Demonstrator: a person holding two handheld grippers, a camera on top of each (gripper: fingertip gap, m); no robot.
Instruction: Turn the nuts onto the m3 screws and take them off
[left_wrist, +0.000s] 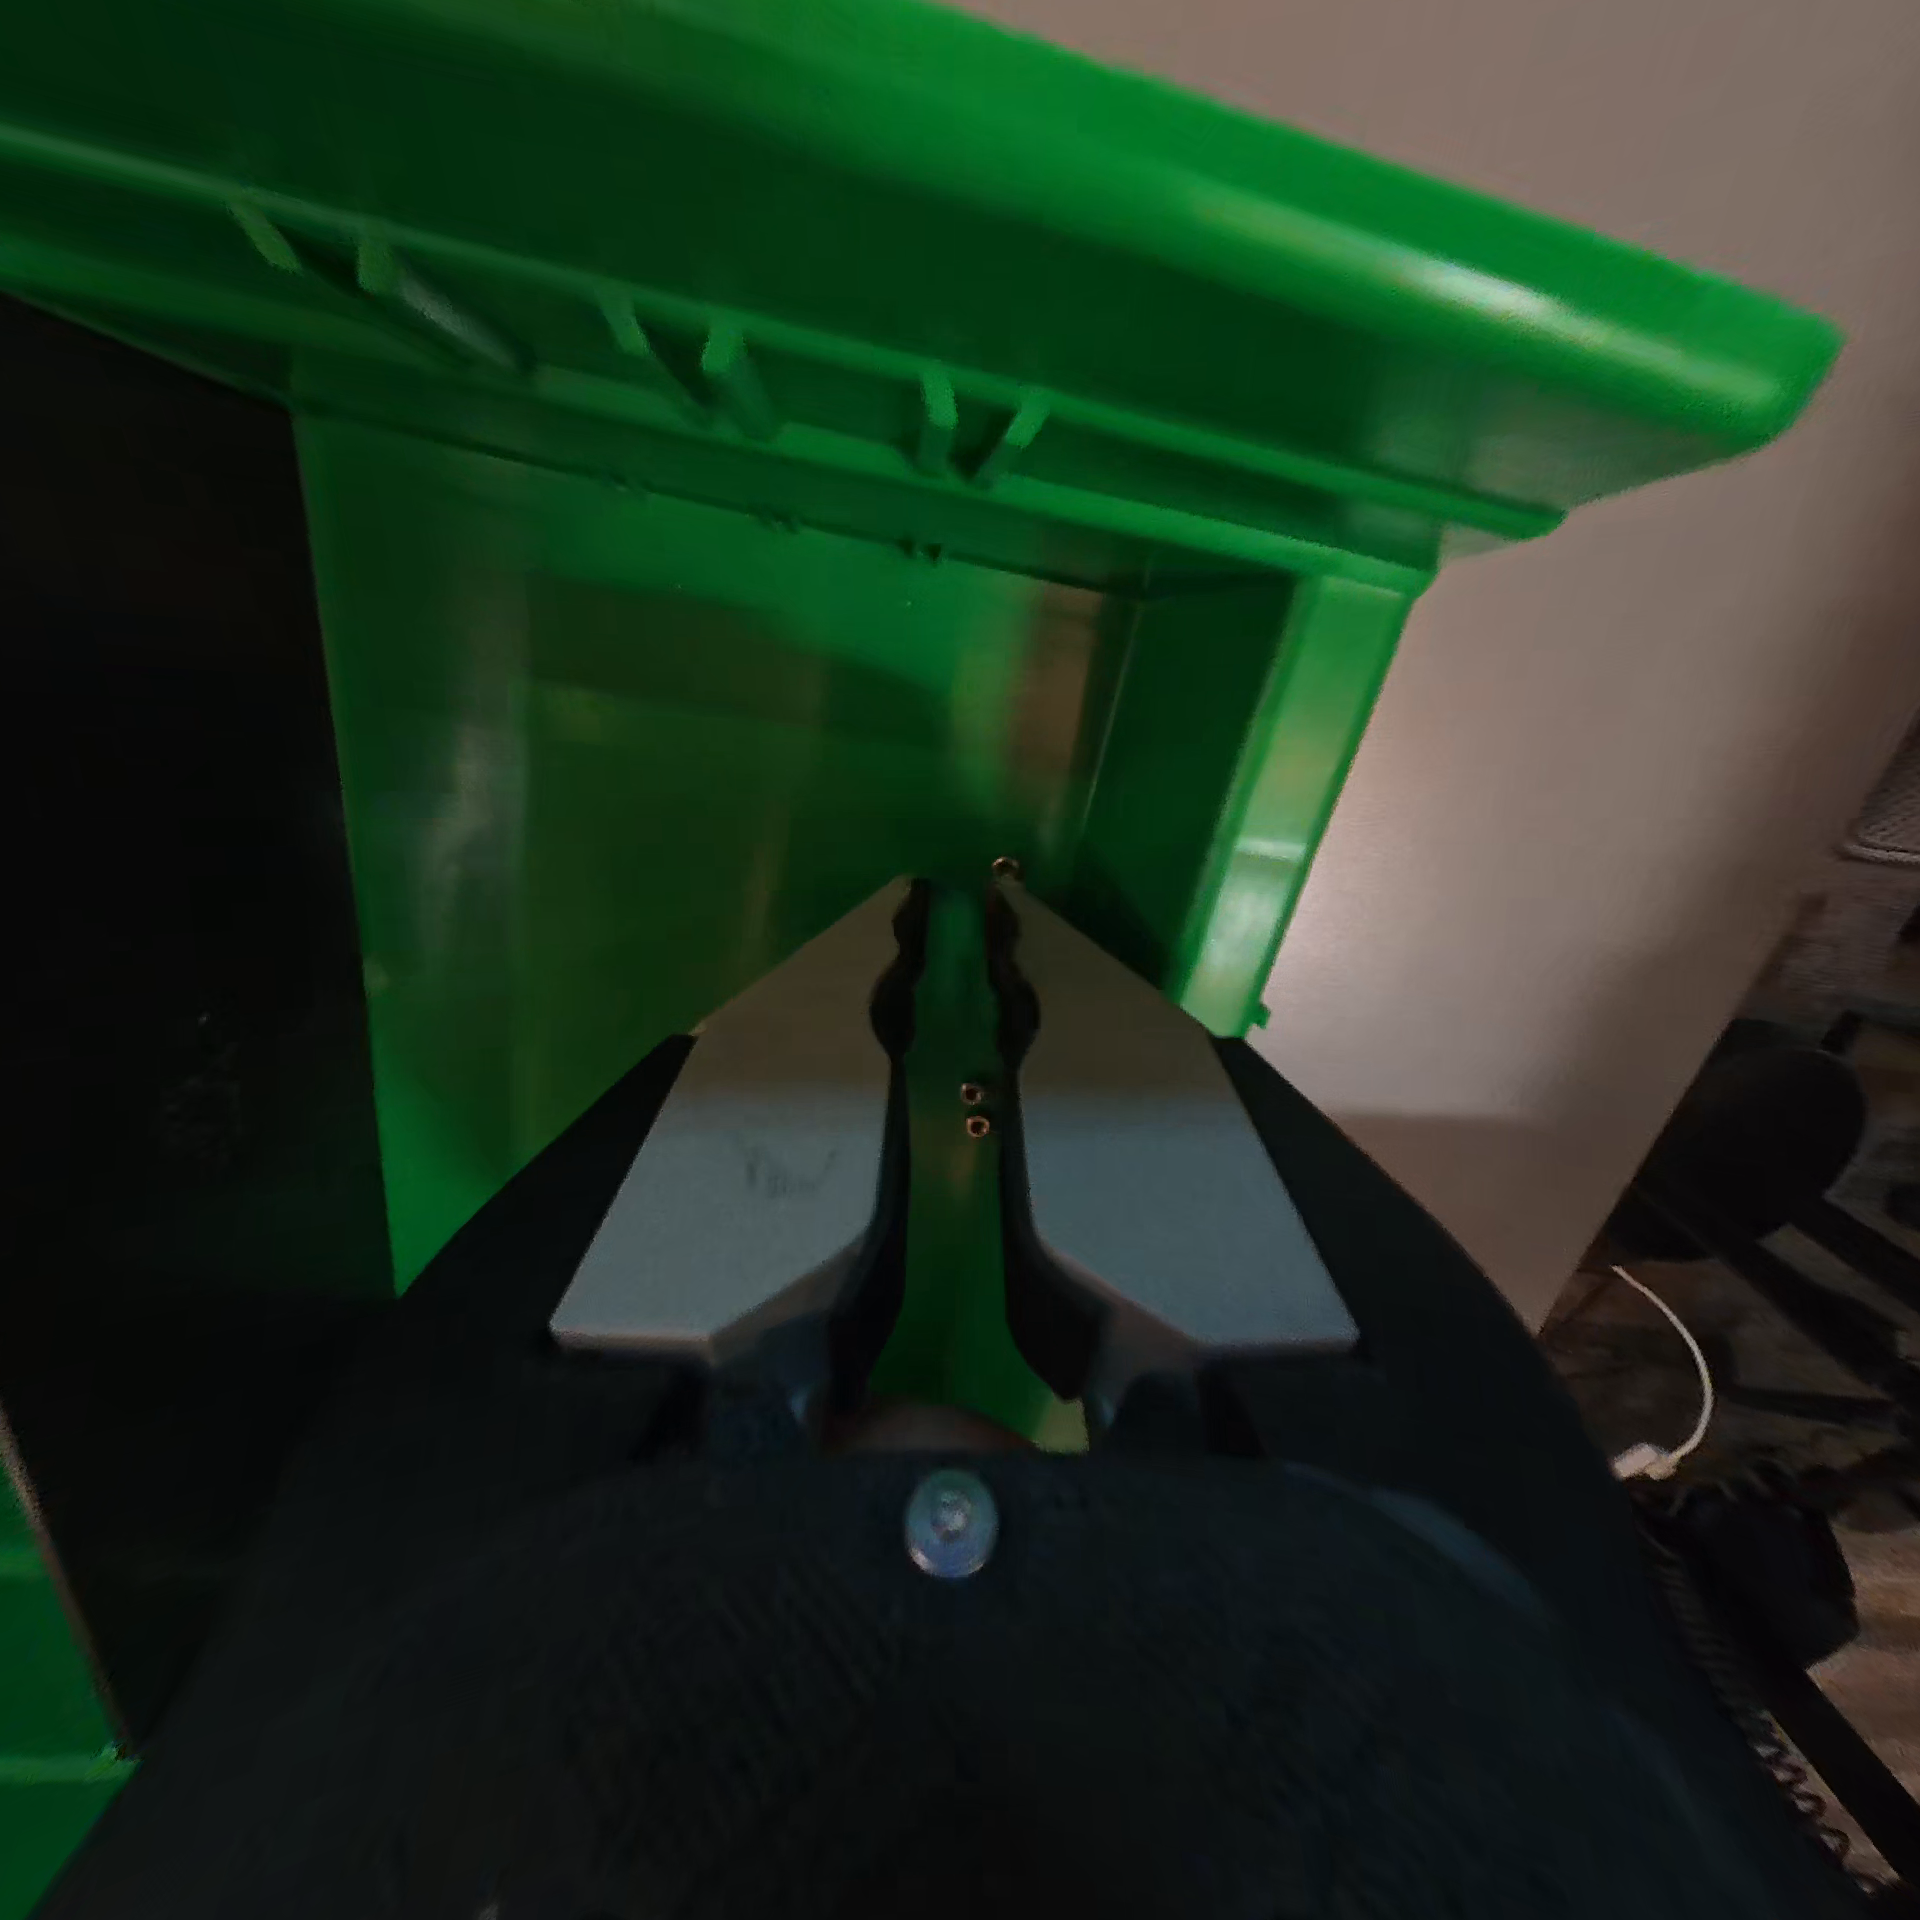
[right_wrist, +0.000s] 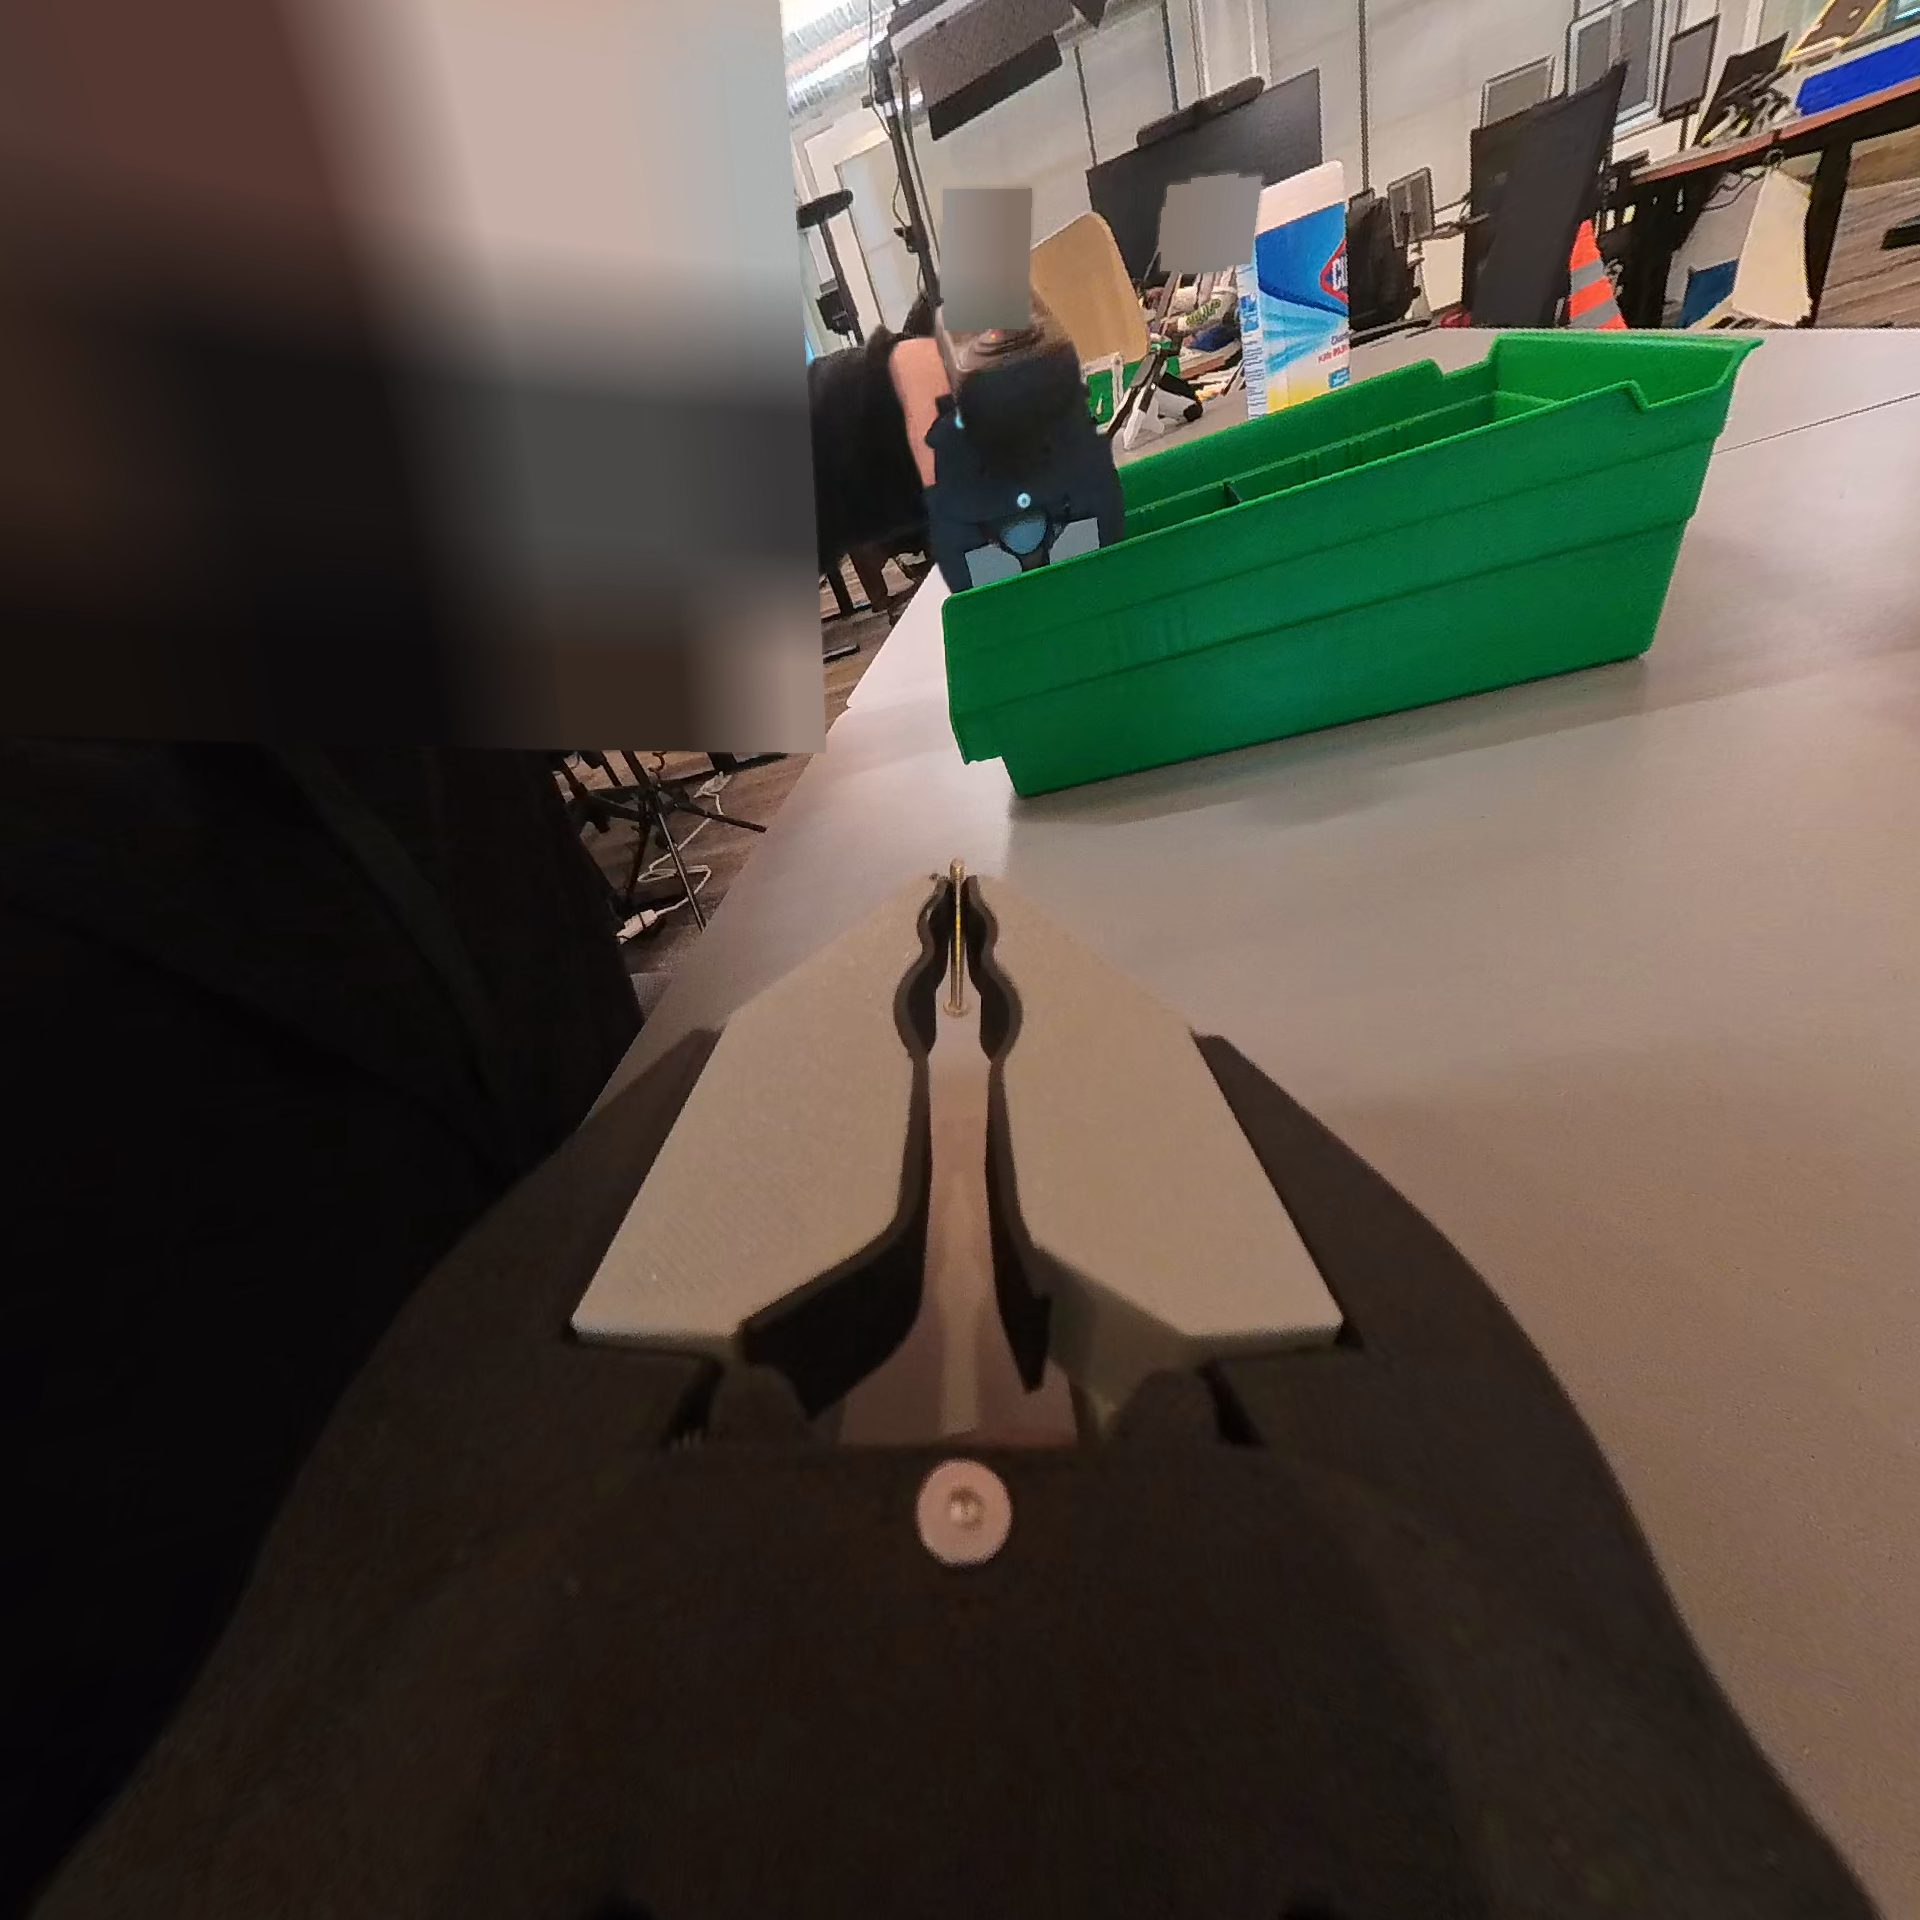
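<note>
In the left wrist view my left gripper (left_wrist: 958, 885) points down into a green bin (left_wrist: 727, 727). Its jaws stand a narrow gap apart with nothing between them. Small brass nuts lie on the bin floor: one by the right fingertip (left_wrist: 1003, 868) and two seen through the gap (left_wrist: 974, 1109). In the right wrist view my right gripper (right_wrist: 956, 883) is shut on a thin brass screw (right_wrist: 956, 940), held lengthwise between the fingertips just above the grey table (right_wrist: 1455, 1039). The left gripper also shows there (right_wrist: 1023, 530), dipped into the green bin's near end (right_wrist: 1299, 644).
The bin has inner dividers (right_wrist: 1351, 457) and stands on the table past my right gripper. A blue and white canister (right_wrist: 1299, 301) stands behind it. A person in dark clothing (right_wrist: 260, 1039) is at the left table edge. Desks and monitors fill the background. Tip to tip, the grippers are about 30 cm apart.
</note>
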